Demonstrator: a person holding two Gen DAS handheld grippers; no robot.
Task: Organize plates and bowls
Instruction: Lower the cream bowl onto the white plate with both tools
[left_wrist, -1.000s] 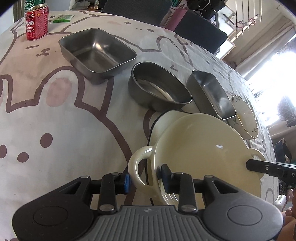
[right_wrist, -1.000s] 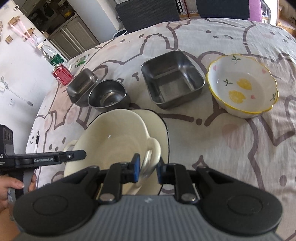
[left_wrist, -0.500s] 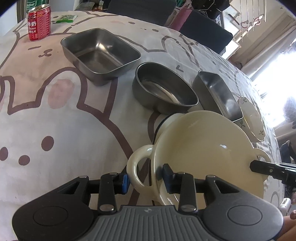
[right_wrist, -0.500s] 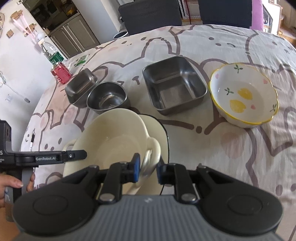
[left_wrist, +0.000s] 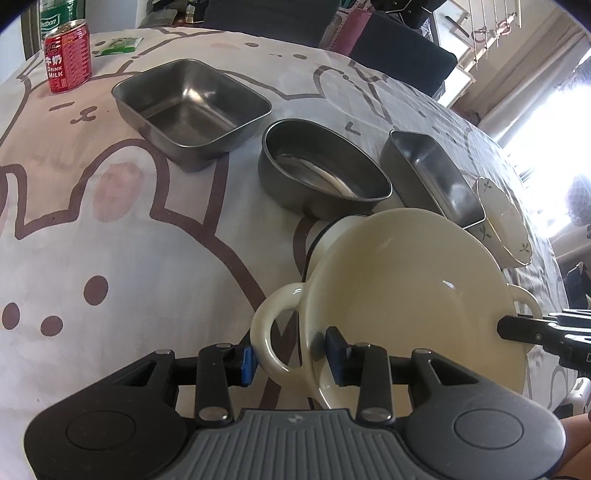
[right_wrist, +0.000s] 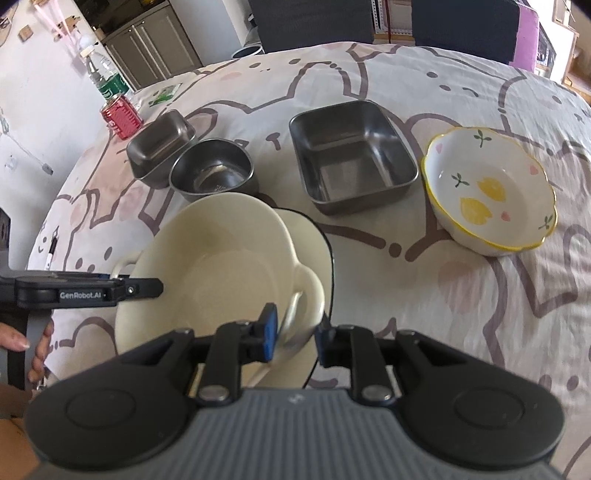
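Left gripper (left_wrist: 290, 360) jaws now stand apart around one loop handle of the cream two-handled bowl (left_wrist: 406, 288), no longer pinching; right gripper (right_wrist: 293, 332) jaws likewise bracket the other handle. Probably released: the glossy ceramic bowl sits on the cream plate (right_wrist: 314, 236) at the desk's near edge. Dull steel containers sit beyond.

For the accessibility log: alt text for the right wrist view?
The right claw straddles one handle of a cream two-handled bowl over a cream plate, while the left claw reaches its other side. Beyond, on the bunny-print tablecloth, sit three steel dishes, a lemon-print bowl and a red can.
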